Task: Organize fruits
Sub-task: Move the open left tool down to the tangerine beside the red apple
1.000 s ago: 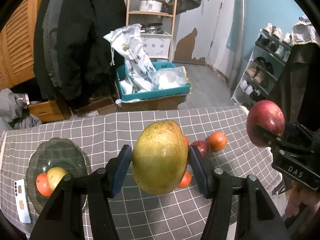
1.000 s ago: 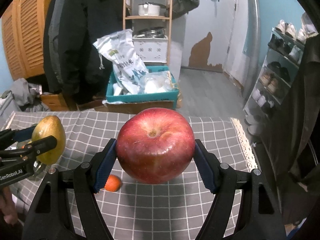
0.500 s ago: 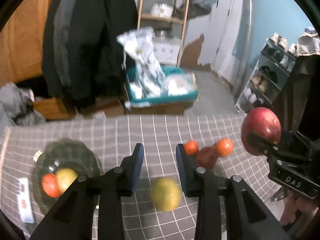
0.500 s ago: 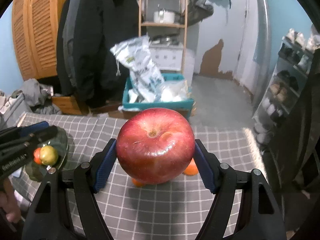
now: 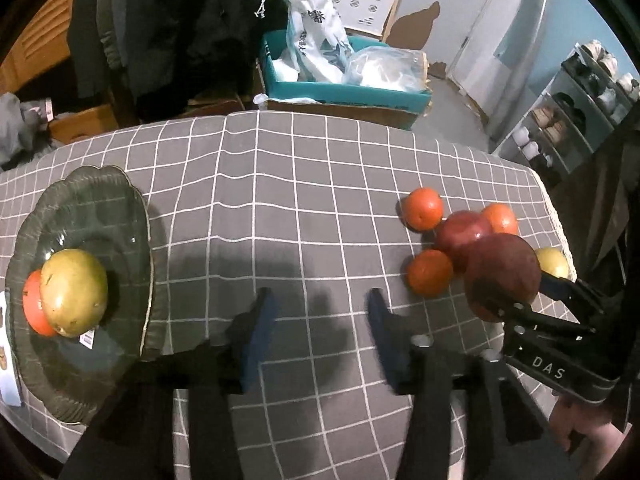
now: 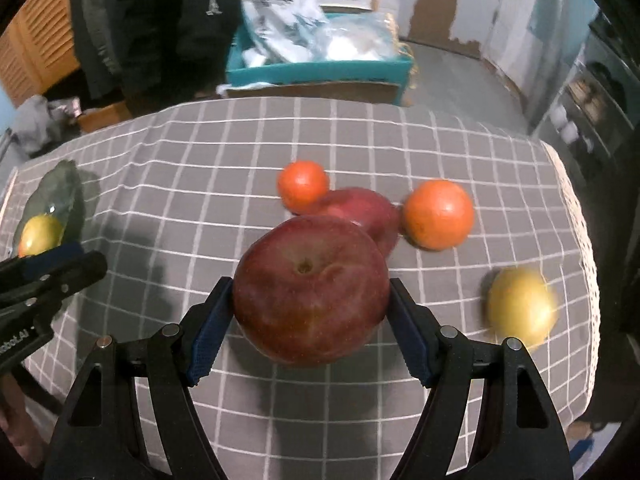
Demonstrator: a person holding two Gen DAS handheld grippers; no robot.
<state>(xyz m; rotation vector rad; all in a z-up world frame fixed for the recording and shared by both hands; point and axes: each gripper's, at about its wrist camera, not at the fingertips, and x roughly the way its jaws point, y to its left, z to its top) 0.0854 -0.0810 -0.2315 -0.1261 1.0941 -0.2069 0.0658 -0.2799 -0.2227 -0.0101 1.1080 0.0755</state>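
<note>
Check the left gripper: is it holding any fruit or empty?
Empty. The left gripper has only checked tablecloth between its blue pads, and its jaws are opening.

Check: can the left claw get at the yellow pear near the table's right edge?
Probably not directly: the right claw, clamping a red apple, sits between the empty, opening left claw and that pear.

Tablecloth (image 5: 304, 184): matt grey checked cloth. Plate (image 5: 100, 208): glossy dark glass, ribbed rim. Apple (image 6: 312, 288): smooth, waxy red skin.
</note>
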